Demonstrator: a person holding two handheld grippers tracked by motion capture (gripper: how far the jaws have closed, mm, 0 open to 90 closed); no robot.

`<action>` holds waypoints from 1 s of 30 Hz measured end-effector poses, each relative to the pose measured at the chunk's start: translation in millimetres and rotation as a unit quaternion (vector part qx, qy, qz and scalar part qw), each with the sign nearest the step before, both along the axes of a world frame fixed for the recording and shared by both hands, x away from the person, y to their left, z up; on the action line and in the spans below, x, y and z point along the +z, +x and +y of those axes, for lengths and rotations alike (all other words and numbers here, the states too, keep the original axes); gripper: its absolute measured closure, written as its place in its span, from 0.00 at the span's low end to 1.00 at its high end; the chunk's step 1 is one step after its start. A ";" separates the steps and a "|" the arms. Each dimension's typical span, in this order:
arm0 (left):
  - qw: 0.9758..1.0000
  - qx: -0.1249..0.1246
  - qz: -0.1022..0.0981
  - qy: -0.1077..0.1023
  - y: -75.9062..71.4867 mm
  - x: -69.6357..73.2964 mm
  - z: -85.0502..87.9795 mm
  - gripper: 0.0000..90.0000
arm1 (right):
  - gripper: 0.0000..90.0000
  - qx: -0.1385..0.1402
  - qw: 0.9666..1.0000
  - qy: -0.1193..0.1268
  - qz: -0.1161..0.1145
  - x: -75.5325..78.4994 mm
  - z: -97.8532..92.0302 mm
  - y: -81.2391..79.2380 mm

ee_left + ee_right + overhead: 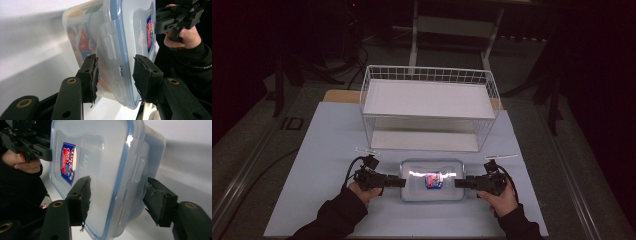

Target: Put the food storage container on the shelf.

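1. High view: the plastic box (432, 180) with a clear lid lies flat near the front edge of the table (327, 140), about midway between the left and right edges. There's a red and blue sticker (433, 180) in the middle of the lid.
2. Left gripper (400, 182) comes at the box's left end, and it's clenched on it. In the left gripper view one jaw presses the underside and the other the lid, right by the side latch (110, 47). You can see orange stuff through the box wall, can't tell what it is.
3. Right gripper (459, 183) is at the box's right end. In the right gripper view the lid-side jaw looks to be against the lid, but the other one stands a little off the wall, so it's straddling the end of the box and not really squeezing it.
4. Both hands hold their grippers roughly level, pointing at each other across the box.
5. Farther back, a white wire basket (430, 107) sits by the back edge of the table, well apart from the box.
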State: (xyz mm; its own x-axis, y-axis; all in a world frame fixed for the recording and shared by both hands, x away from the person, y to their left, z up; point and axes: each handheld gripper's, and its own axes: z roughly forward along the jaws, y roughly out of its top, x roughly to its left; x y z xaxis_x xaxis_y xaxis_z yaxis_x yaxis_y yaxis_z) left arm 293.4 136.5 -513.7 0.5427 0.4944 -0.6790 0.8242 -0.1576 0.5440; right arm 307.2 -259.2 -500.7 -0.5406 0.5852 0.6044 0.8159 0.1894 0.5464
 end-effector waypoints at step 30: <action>0.992 0.057 -0.113 0.024 37.4 34.0 -5.9 0.60 | 0.52 -0.025 0.995 0.018 -0.097 34.8 1.6 37.6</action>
State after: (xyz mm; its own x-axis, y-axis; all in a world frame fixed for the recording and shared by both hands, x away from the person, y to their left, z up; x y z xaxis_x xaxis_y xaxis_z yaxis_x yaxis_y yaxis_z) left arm 330.8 130.6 -479.8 0.6173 0.5893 -0.5211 0.6962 -0.1007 0.7108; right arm 344.8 -257.6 -465.9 -0.6197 0.5949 0.5120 0.7022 0.1287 0.7003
